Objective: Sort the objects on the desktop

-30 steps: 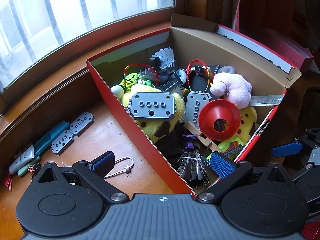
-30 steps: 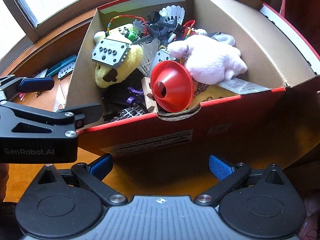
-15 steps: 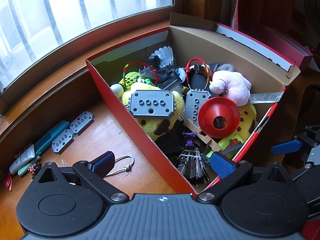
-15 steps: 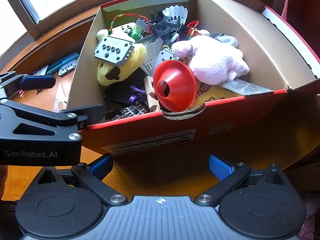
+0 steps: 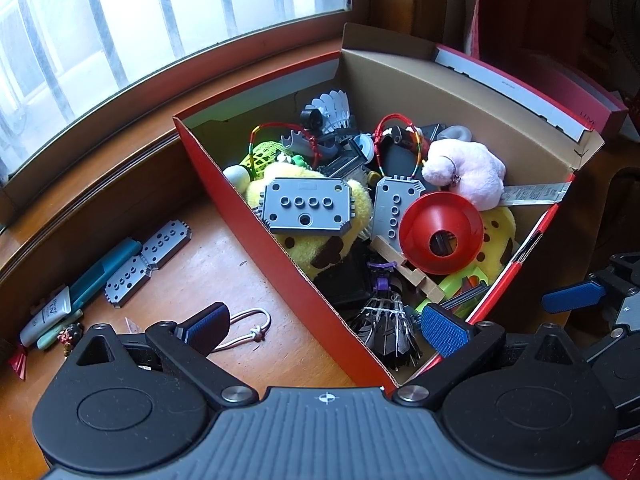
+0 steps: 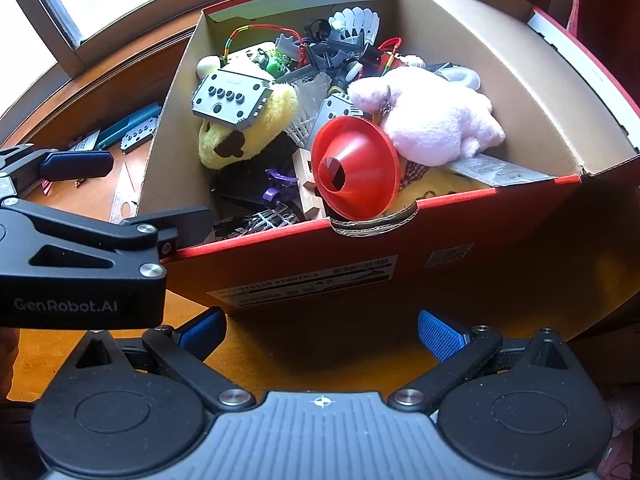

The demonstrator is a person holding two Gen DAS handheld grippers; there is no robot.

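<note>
I was at home, at a worn wooden desk [image 5: 240, 264] pushed against a barred window [image 5: 120, 28] with a wooden sill. A red shoebox [image 6: 360, 256] sat on it, crammed with plush toys [image 6: 436, 120], shuttlecocks [image 5: 332, 106] and grey building-brick plates [image 5: 306, 210], and a tube of cream [image 5: 46, 316] lay loose beside it: household clutter rather than workplace gear.

Overexposed daylight from the window [image 5: 120, 32], dim shadowed right side, strong fisheye curvature at edges.
</note>
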